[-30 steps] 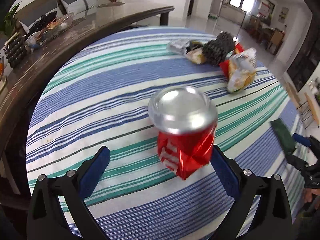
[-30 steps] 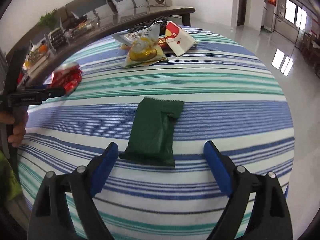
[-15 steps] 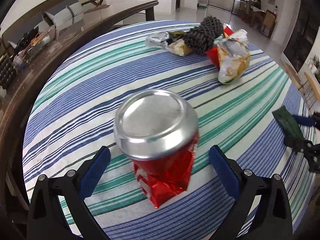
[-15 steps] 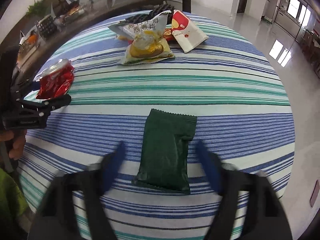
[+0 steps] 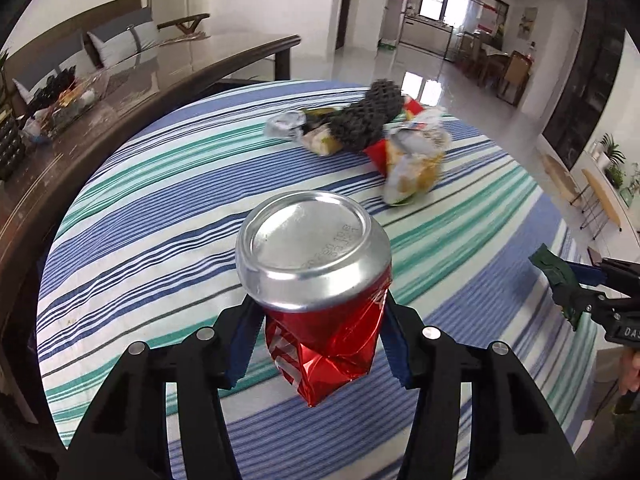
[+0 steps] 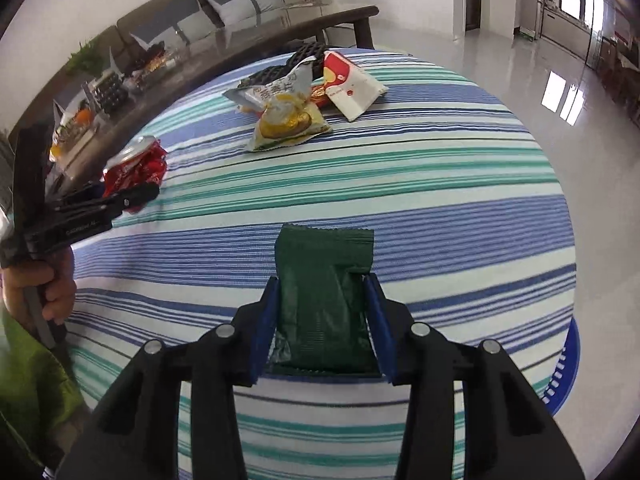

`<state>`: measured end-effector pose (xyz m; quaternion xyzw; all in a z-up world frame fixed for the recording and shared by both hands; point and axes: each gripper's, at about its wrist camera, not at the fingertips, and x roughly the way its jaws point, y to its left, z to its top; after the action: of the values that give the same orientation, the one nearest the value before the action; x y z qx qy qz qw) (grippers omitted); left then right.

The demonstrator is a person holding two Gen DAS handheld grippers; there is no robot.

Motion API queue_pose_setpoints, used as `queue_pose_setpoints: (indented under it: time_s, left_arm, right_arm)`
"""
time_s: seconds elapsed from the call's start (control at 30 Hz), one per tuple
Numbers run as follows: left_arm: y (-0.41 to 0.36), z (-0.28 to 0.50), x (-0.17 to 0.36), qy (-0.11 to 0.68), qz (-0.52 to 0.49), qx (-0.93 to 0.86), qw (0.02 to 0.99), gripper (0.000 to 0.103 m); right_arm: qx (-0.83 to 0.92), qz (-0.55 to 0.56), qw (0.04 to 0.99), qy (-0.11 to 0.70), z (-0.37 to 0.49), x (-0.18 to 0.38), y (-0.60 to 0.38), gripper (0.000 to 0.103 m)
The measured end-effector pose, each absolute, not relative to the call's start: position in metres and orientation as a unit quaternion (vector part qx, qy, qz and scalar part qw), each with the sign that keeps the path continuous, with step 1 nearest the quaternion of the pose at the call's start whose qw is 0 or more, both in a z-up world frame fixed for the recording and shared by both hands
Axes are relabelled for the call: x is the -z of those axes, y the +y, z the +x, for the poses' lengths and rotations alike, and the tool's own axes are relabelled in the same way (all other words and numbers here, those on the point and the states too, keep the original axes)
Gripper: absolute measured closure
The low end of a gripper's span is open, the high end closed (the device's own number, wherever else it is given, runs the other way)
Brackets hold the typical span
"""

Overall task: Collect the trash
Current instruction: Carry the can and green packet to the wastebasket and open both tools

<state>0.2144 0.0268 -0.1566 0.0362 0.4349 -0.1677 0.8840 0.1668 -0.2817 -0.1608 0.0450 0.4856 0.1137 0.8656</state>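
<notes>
Above the striped-cloth bench (image 5: 168, 216), the left gripper (image 5: 320, 344) is closing its fingers on the crushed red aluminium can (image 5: 320, 300) while the right gripper (image 6: 324, 316) pinches the flat dark-green foil packet (image 6: 324, 280), each lifted clear for binning.

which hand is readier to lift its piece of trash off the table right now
Right, probably. The right tool is clamped on the green packet, with a pad pressing each edge. The left tool has its jaws closing on the crushed can, so that grip looks less settled.
</notes>
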Motion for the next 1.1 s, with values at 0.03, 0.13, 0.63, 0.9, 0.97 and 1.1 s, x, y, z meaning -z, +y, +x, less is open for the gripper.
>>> queue_pose_setpoints:
  time_s: [0.03, 0.13, 0.63, 0.9, 0.97, 1.1]
  left_arm:
    - [0.02, 0.21, 0.155, 0.432, 0.038, 0.174, 0.884, 0.049]
    - [-0.005, 0.195, 0.151, 0.436, 0.033, 0.199, 0.877, 0.049]
    - [-0.235, 0.126, 0.103, 0.437, 0.07, 0.37, 0.817, 0.049]
    - [-0.365, 0.127, 0.147, 0.476, 0.104, 0.402, 0.775, 0.048]
    - [-0.382, 0.131, 0.164, 0.482, 0.113, 0.397, 0.773, 0.048]
    - [-0.406, 0.137, 0.191, 0.49, 0.125, 0.392, 0.769, 0.048]
  right_arm:
    - [-0.114, 0.054, 0.867, 0.482, 0.163, 0.158, -0.289, 0.061]
    - [-0.106, 0.073, 0.872, 0.472, 0.151, 0.148, -0.314, 0.061]
    - [0.037, 0.124, 0.887, 0.444, 0.104, 0.14, -0.51, 0.061]
    - [0.077, 0.185, 0.87, 0.45, 0.1, 0.178, -0.576, 0.061]
    - [0.08, 0.197, 0.868, 0.449, 0.099, 0.183, -0.585, 0.061]
    - [0.077, 0.221, 0.862, 0.45, 0.102, 0.192, -0.601, 0.061]
